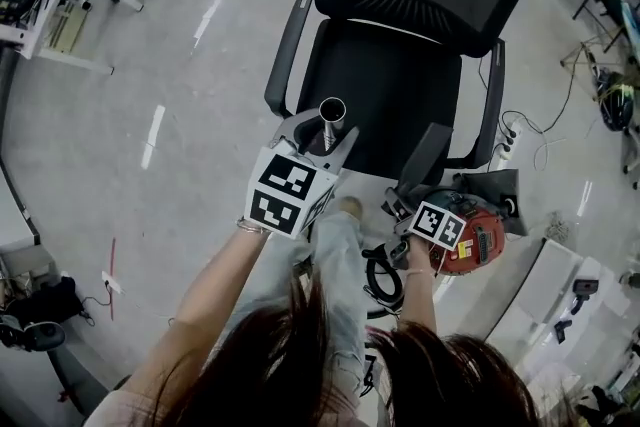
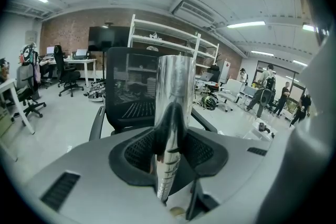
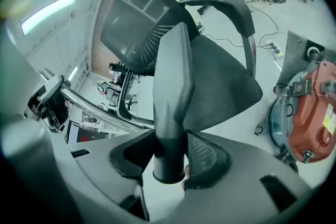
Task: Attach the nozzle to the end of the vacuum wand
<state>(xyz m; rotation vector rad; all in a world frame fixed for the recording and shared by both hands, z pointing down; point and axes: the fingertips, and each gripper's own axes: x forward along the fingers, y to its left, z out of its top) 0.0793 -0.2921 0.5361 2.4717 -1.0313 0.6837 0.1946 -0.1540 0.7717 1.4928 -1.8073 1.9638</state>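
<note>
The left gripper (image 2: 169, 152) is clamped on the wand (image 2: 175, 86), pads pressed to either side of the chrome tube a little below its open mouth; in the head view that mouth sits at 12 o'clock from the gripper, over the chair (image 1: 395, 85) seat; the right gripper (image 3: 169, 157) is closed round the nozzle (image 3: 170, 81), gripping the round neck just above the collar rim, with the flattened tip running off toward 12 o'clock; in the head view the nozzle lies at about 4 o'clock from the wand mouth, near it but apart, and the red vacuum (image 1: 478, 235) sits on the floor at 4 o'clock from the right gripper

The wand looks like stiff polished metal, so probably slick under the pads and prone to twist or slide if pushed along its length; a hold close to the mouth, as here, should keep it steady; the nozzle looks like light, rigid plastic, unlikely to crush; the round neck is the surest place to hold it, provided the collar is left free; the collar faces back toward the person, so I judge the nozzle must be turned to meet the wand mouth and then pushed on squarely, since a skewed fit would likely jam
</note>
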